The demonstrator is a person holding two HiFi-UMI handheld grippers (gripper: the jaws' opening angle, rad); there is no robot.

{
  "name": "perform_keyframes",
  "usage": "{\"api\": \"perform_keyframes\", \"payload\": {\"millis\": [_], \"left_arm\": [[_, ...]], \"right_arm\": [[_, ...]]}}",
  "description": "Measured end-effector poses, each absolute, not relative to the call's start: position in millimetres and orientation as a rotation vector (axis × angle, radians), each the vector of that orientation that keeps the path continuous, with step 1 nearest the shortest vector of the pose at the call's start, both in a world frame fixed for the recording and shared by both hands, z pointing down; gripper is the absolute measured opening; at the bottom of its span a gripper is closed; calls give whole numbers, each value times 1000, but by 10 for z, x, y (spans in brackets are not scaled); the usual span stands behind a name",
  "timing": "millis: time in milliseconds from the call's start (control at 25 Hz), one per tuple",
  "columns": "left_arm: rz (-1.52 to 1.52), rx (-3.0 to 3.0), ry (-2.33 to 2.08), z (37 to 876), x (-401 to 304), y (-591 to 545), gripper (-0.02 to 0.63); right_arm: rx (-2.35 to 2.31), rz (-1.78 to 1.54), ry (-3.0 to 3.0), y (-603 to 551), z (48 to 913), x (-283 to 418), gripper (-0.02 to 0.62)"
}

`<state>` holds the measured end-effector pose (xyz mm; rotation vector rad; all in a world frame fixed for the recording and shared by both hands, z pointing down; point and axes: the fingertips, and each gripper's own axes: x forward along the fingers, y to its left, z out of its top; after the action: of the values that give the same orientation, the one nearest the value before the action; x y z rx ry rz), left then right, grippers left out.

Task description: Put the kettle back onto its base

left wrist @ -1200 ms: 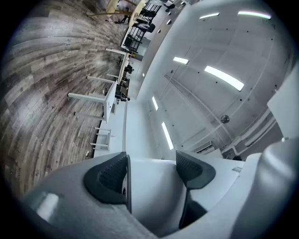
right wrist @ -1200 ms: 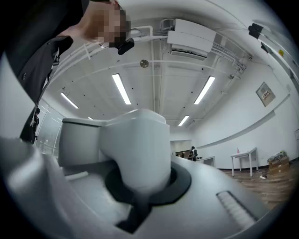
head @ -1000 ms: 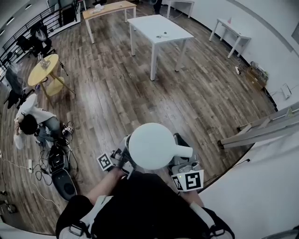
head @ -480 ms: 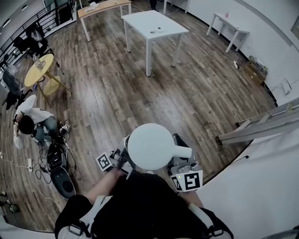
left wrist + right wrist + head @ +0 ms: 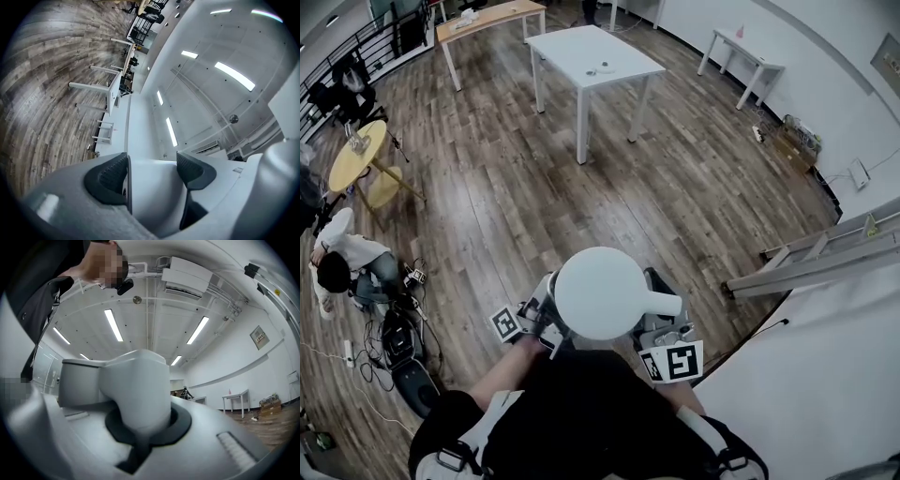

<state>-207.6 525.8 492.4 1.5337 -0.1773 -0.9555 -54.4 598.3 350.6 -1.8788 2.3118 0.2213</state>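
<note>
**Carrying the kettle, with no base in sight**

The kettle (image 5: 600,292) hangs in the air close to the person's chest, above the wood floor (image 5: 581,187). Its lid faces up and its handle (image 5: 664,305) points right. The right gripper (image 5: 140,430) has its jaws clamped round the handle, which fills the gap between the dark pads. The left gripper (image 5: 152,171) stands at the kettle's left side. Its jaws are part way apart, and a white piece of the kettle fills the space between the pads (image 5: 108,174), so it seems to grip there too.

As I judge it, the pick-up is done, with both grippers holding the kettle. All the rest is left. No base shows in any view, so it has to be found, then the kettle brought over it, lowered level and let go
</note>
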Motion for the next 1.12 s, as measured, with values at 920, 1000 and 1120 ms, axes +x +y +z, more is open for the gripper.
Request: {"api": "perform_keyframes", "payload": {"millis": [920,1000,1120], "left_arm": [[-980,1500,-133,4959,-2406,3253,334],[-983,1498,-143,4984,-2401,3162,334],[-987,1506,-154,4990,-2336,2992,334]], "right_arm": [[-1906,261,2337,3989,3480,-958,3],[-1897,254,2345,3882,3500,-945,3],[-1884,241,2351,3694,3515,-855,3]]}}
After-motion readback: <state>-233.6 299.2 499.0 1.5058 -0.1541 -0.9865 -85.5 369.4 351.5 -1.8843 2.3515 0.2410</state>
